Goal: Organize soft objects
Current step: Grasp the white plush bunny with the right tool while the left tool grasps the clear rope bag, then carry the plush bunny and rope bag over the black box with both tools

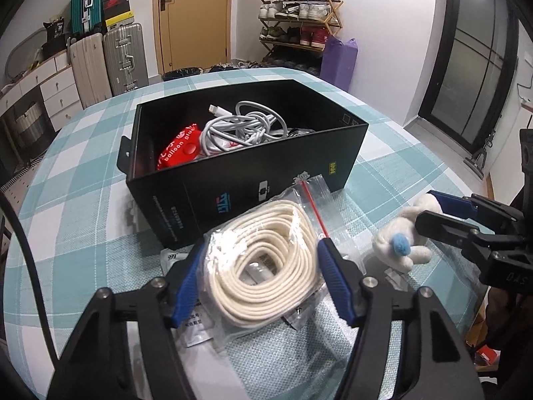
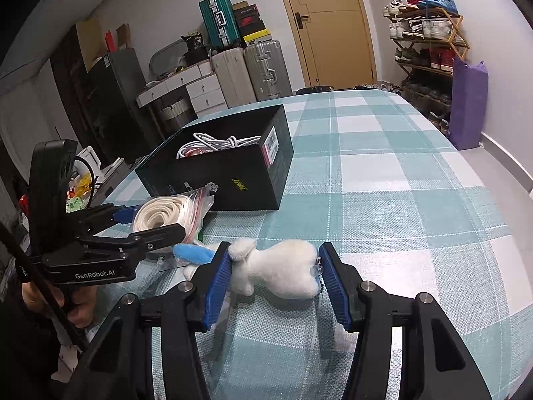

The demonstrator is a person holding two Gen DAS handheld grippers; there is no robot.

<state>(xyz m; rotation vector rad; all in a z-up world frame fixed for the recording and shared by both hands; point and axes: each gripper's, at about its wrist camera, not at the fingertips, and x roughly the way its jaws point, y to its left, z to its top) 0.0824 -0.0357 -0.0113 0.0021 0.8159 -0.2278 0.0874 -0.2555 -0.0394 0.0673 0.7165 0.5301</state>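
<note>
Bagged cord coil point(image 1: 266, 260) sits gripped in the left tool point(image 1: 260, 276) at the black box's point(image 1: 266, 180) six o'clock—ready to lift in; right tool point(image 2: 274, 273) clamps the plush toy point(image 2: 279, 270).

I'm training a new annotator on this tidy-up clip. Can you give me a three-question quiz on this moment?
1. True or false: the black box is empty.
2. What sits between the right gripper's pads: A) white plush toy B) red pouch C) shoe?
3. What does the clear bag at the left gripper contain?

Key: 1. False, it holds white cables and a red packet. 2. A, the white plush toy. 3. A coiled cream cord.
</note>
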